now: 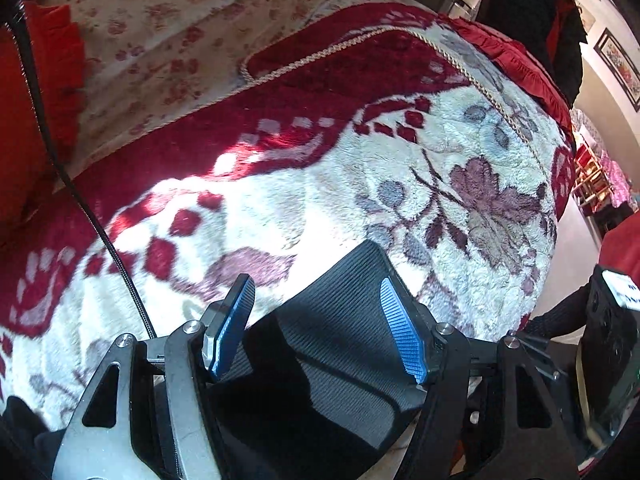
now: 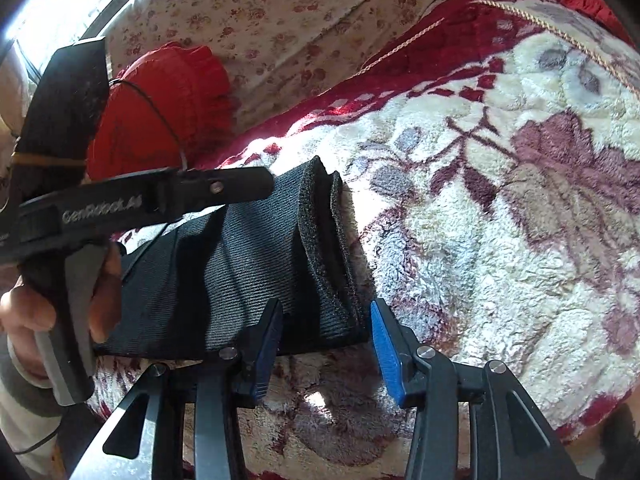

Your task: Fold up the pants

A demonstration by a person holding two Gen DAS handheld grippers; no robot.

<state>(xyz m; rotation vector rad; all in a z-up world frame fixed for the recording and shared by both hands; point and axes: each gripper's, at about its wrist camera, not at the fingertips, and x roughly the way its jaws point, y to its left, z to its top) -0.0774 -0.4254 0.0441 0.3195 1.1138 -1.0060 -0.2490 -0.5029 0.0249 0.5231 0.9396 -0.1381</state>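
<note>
Left wrist view: my left tool [image 1: 320,320] has its blue pads spread wide, not pinching; the folded black pants [image 1: 336,344] lie between and under them on the fleece blanket [image 1: 280,208] covering the bed. Only here I see a person in dark clothes [image 1: 536,12] standing at the far end of the bed, a framed picture [image 1: 618,68] on the wall, and the right tool's body at the right edge. A black cable [image 1: 80,200] crosses the left side.

Right wrist view: my right tool [image 2: 326,344] is also spread, jaws apart, with the near corner of the pants [image 2: 240,264] between them; I can't tell whether the left pad touches the cloth. This view alone shows the folded edge of the pants, layers stacked, and the left tool from the side with a hand [image 2: 60,300] gripping its handle, lying over the pants. A red cushion [image 2: 160,108] sits by the floral sheet [image 2: 280,12] behind.

No containers in either view.
</note>
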